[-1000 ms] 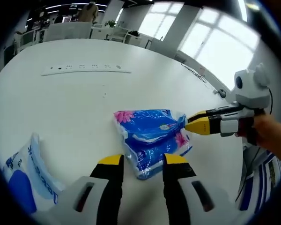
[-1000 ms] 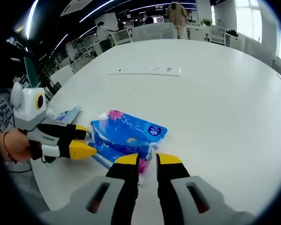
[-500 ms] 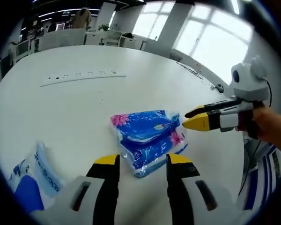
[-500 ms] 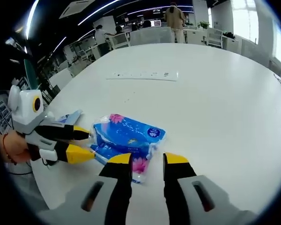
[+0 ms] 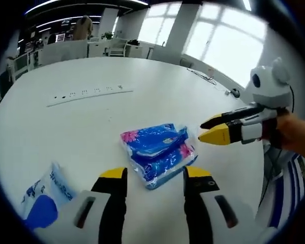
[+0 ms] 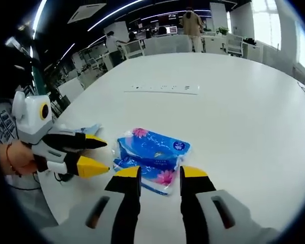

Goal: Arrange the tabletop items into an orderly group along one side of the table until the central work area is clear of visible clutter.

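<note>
A blue tissue pack (image 5: 156, 150) with pink flowers lies flat on the white table (image 5: 91, 127), just beyond my left gripper (image 5: 155, 174), which is open and holds nothing. My right gripper (image 5: 207, 130) comes in from the right, open, its tips a short gap off the pack's right end. In the right gripper view the same tissue pack (image 6: 153, 154) lies just ahead of the right gripper (image 6: 160, 173), open and not touching it. The left gripper (image 6: 101, 155) reaches in from the left, jaws spread. A second blue-and-white pack (image 5: 43, 201) lies at the near left.
A white power strip (image 5: 89, 94) lies farther out on the table, also the power strip (image 6: 165, 89). A small dark object with a cable (image 5: 235, 93) sits near the right table edge. Desks, chairs and standing people (image 6: 193, 23) are beyond the table.
My right gripper, shut on the tissue pack's end a second ago, has opened and drawn back. Both views have pulled away a little; the pack lies free.
</note>
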Demonstrator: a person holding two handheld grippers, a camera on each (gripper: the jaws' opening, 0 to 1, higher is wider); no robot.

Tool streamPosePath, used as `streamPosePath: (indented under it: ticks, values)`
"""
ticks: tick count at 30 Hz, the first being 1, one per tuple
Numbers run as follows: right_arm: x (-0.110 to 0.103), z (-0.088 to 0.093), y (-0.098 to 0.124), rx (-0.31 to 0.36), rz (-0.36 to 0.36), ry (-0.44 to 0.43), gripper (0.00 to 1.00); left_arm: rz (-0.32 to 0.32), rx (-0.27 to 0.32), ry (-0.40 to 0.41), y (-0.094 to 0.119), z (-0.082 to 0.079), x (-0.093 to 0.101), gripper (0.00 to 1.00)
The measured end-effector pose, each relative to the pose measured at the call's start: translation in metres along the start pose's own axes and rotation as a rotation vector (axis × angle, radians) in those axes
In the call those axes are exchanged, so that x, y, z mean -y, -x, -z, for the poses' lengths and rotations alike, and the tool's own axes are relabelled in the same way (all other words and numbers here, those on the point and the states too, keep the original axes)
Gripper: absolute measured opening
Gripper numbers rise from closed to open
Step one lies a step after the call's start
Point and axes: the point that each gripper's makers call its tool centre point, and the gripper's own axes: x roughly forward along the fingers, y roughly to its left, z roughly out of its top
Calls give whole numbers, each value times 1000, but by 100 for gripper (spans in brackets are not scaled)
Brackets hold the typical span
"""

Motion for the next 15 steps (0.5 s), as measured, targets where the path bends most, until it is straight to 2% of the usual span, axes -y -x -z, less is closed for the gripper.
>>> streamPosePath:
  ticks: [15]
  values:
    - [-28,-9,19,51,-33,-21,32,7,33,-35,39,-11,-2,50]
